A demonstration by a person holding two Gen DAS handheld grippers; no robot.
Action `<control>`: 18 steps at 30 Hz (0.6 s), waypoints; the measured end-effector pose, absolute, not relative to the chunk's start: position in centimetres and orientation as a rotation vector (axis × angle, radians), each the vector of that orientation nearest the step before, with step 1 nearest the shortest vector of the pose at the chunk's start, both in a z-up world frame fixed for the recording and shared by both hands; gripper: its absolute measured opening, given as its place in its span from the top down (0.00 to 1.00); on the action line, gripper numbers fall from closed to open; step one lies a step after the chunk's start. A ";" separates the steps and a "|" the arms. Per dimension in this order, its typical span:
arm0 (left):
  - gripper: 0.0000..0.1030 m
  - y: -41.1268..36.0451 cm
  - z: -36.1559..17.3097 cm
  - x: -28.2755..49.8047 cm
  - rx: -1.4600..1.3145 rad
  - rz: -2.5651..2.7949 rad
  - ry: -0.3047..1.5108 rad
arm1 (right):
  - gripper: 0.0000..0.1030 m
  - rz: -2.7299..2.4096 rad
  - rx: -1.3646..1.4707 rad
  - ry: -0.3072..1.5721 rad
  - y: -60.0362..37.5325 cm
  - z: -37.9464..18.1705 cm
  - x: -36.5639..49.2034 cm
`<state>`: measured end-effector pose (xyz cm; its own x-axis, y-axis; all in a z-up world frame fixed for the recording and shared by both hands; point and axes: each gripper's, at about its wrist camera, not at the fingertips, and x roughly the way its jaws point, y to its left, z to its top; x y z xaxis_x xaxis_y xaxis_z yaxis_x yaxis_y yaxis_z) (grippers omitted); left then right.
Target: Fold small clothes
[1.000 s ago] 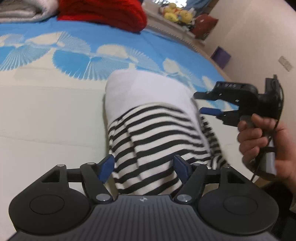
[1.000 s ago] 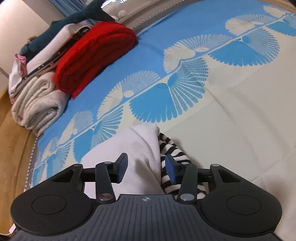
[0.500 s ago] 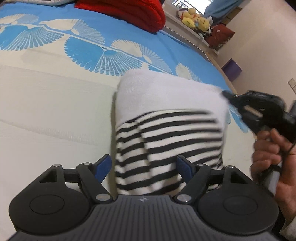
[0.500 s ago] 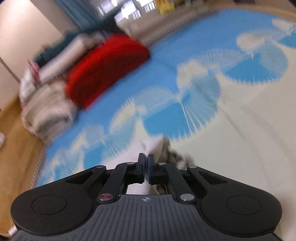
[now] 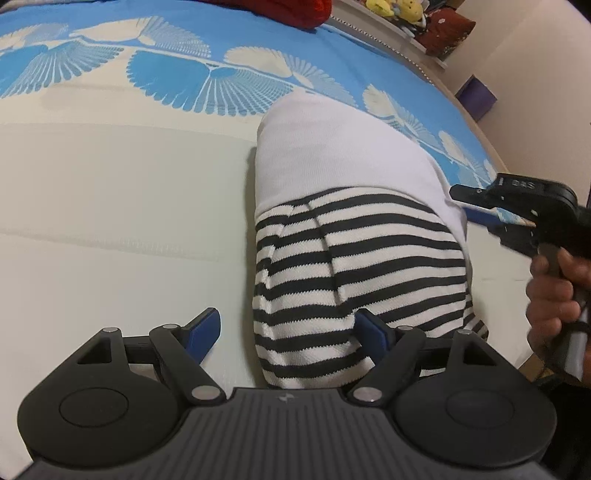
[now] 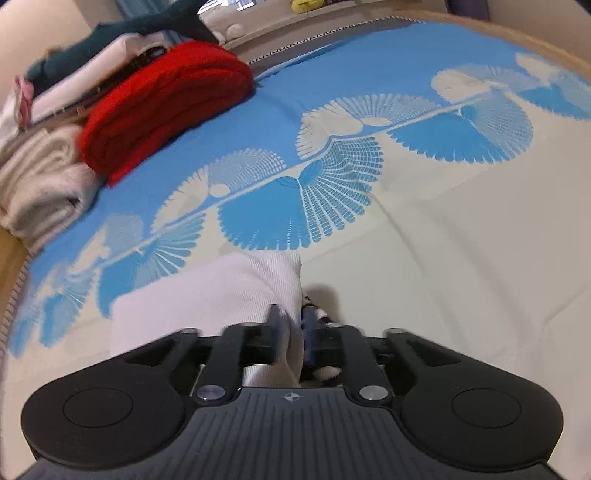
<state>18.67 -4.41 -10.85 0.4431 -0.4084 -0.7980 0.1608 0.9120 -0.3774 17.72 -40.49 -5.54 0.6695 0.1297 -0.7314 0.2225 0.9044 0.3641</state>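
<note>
Presently your bedspread (image 5: 110, 206) carries the folded striped garment (image 5: 354, 266) near its blue border; your left gripper (image 5: 288, 332) is spread wide around the striped end, your right gripper (image 6: 291, 332) pinches the white edge

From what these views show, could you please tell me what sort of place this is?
Most likely a bedroom at home. The work surface looks like a bed with a blue fan-print cover; folded laundry, including a red knit, is piled at one end, and plush toys sit on a ledge beside it.
</note>
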 end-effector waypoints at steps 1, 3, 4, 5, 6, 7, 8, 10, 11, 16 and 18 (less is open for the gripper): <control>0.19 -4.4 -10.7 18.7 -0.262 -0.361 1.052 | 0.63 -0.046 0.480 0.843 -41.0 -5.5 17.2; 0.19 -4.4 -10.5 18.5 -0.267 -0.365 1.042 | 0.56 -0.017 0.511 0.871 -41.3 -5.7 16.5; 0.19 -4.3 -10.4 18.5 -0.270 -0.365 1.039 | 0.56 0.001 0.510 0.899 -41.4 -6.0 16.1; 0.19 -4.2 -10.1 18.2 -0.278 -0.362 1.035 | 0.56 0.013 0.500 0.920 -41.2 -6.2 15.7; 0.19 -4.1 -10.1 18.2 -0.289 -0.359 1.033 | 0.56 0.020 0.486 0.933 -41.1 -6.4 15.2; 0.19 -3.9 -10.0 18.2 -0.298 -0.357 1.033 | 0.56 0.025 0.474 0.939 -41.1 -6.5 14.8; 0.19 -3.8 -9.9 18.2 -0.304 -0.355 1.032 | 0.56 0.032 0.467 0.946 -41.1 -6.7 14.3; 0.19 -3.6 -9.7 18.3 -0.310 -0.356 1.024 | 0.56 0.060 0.455 0.979 -41.1 -7.1 13.4; 0.19 -3.5 -9.6 18.4 -0.313 -0.356 1.017 | 0.56 0.075 0.441 0.999 -41.1 -7.4 13.0; 0.19 -2.7 -9.4 18.5 -0.353 -0.349 1.005 | 0.56 0.140 0.386 1.048 -40.7 -8.0 11.5; 0.19 -2.7 -9.5 18.7 -0.360 -0.349 1.013 | 0.56 0.160 0.376 1.064 -40.6 -8.2 11.0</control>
<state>18.68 -2.66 -9.51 0.4845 -0.4428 -0.7545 0.1151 0.8872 -0.4468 11.01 -40.59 -8.24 0.4810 0.3067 -0.8214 0.0520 0.9252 0.3759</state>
